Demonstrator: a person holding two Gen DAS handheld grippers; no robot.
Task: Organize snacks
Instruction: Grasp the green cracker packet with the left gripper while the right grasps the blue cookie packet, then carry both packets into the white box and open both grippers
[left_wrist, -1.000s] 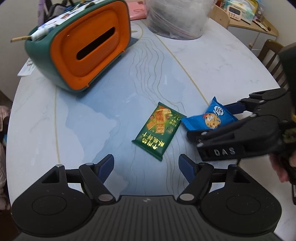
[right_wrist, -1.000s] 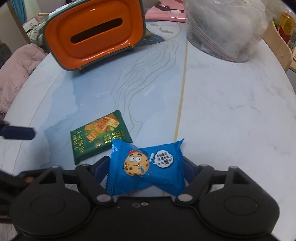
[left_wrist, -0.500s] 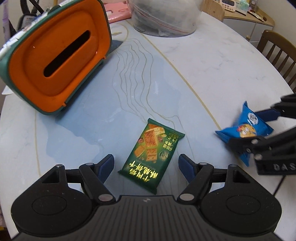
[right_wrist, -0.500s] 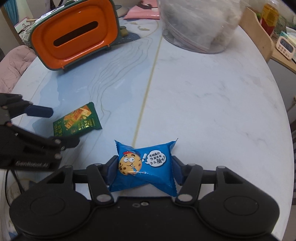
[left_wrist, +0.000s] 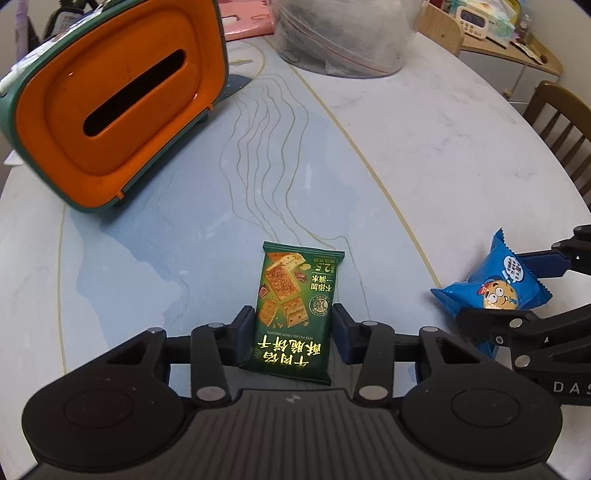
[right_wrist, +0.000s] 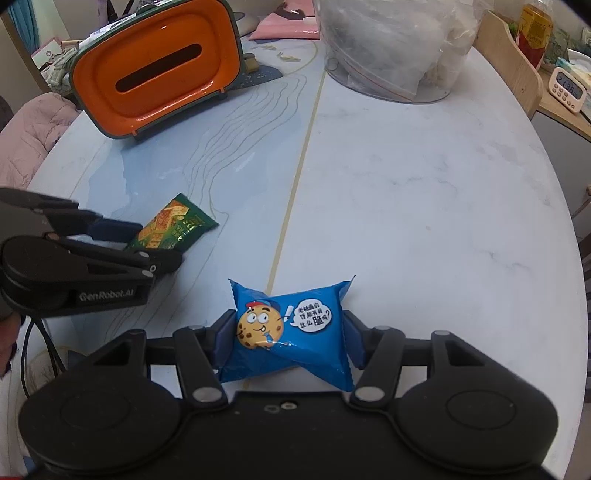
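Note:
A green cracker packet (left_wrist: 293, 301) lies flat on the table between the fingers of my left gripper (left_wrist: 293, 325), which has closed in on its sides. It also shows in the right wrist view (right_wrist: 171, 227) under the left gripper (right_wrist: 147, 243). My right gripper (right_wrist: 290, 338) is shut on a blue cookie packet (right_wrist: 288, 328) and holds it just above the table; this packet shows at the right in the left wrist view (left_wrist: 493, 286). An orange and green container (left_wrist: 110, 92) with a dark slot lies tipped at the far left, also in the right wrist view (right_wrist: 159, 72).
A large clear plastic bag (right_wrist: 391, 48) sits at the far side of the marble table (right_wrist: 424, 192). A pink item (left_wrist: 245, 20) lies behind the container. A wooden chair (left_wrist: 561, 129) stands at the right edge. A timer (right_wrist: 567, 88) sits on a side shelf.
My left gripper has moved forward over the green packet and closed its fingers against the packet's sides. My right gripper has carried the blue packet to the right, away from the green one.

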